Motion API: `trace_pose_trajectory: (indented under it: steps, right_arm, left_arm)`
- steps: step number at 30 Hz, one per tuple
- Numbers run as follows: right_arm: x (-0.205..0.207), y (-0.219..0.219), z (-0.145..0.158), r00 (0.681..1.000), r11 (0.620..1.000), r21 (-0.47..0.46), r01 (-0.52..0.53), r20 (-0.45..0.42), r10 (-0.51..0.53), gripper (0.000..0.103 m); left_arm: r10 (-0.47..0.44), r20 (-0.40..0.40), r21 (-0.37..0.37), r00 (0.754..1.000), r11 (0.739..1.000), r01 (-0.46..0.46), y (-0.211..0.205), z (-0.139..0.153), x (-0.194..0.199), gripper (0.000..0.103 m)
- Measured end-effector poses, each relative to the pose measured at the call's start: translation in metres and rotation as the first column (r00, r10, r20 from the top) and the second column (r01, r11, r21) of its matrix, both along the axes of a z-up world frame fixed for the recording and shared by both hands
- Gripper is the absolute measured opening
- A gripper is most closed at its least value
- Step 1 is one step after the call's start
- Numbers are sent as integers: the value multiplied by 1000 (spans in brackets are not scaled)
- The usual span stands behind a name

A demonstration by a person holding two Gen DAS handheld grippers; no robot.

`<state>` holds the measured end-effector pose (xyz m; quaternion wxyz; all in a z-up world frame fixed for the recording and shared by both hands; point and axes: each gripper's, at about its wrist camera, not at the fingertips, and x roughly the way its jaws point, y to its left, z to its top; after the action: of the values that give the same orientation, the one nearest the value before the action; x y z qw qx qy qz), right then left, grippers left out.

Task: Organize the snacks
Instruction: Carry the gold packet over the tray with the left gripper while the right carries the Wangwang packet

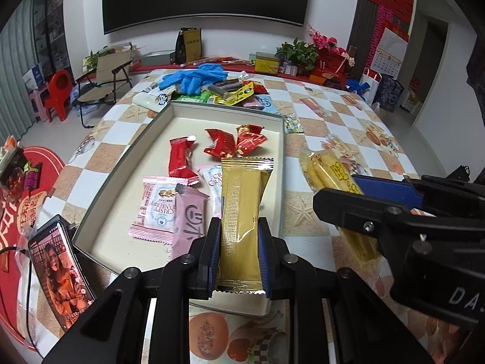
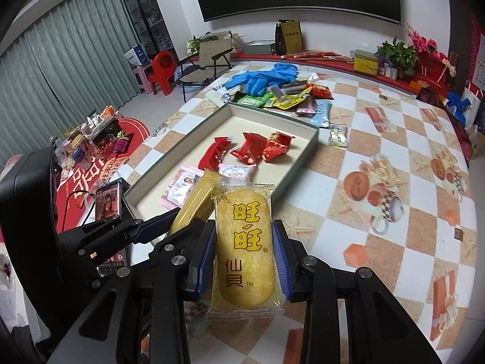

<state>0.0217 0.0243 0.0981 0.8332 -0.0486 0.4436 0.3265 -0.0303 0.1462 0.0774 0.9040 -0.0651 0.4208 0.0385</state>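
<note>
Left gripper (image 1: 238,253): clenched on a gold stick pack (image 1: 241,212), its fingers (image 1: 212,251) pressing the 2 long edges near the pack's near end.
Gold pack axis: runs straight out along the fingers, far end over the box (image 1: 283,163) and above the snacks already in it.
Right gripper (image 2: 244,257): clenched on a yellow cracker pack (image 2: 242,242), gripped across its width, long axis also along the fingers.
Cracker pack place: held up over the bench (image 2: 394,139), beside the box's near right corner and not yet over the box floor.
Box contents: 3 red wrappers (image 1: 218,145) toward the far half, 2 pink packs (image 1: 169,209) and a white one in the near half; the far left floor is bare.
Loose pile: more snacks and blue gloves (image 1: 194,75) lie on the bench just past the box's far wall.
Key relation: the box lies ahead of the left fingers and ahead-left of the right ones, so the left hand is nearer.
Likely step: carrying both packs to the box; the gold one looks ready to be lowered first.
Risk: the 2 grippers sit close together and could collide near that right wall.
</note>
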Motion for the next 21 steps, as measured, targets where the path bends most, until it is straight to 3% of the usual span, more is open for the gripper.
trace_pose_trajectory:
  steps: [21]
  right_arm:
    - [33, 52, -8, 1000, 998, -56, -23, -20, 22, 37]
  left_arm:
    - [69, -33, -43, 997, 997, -70, 44, -10, 23, 24]
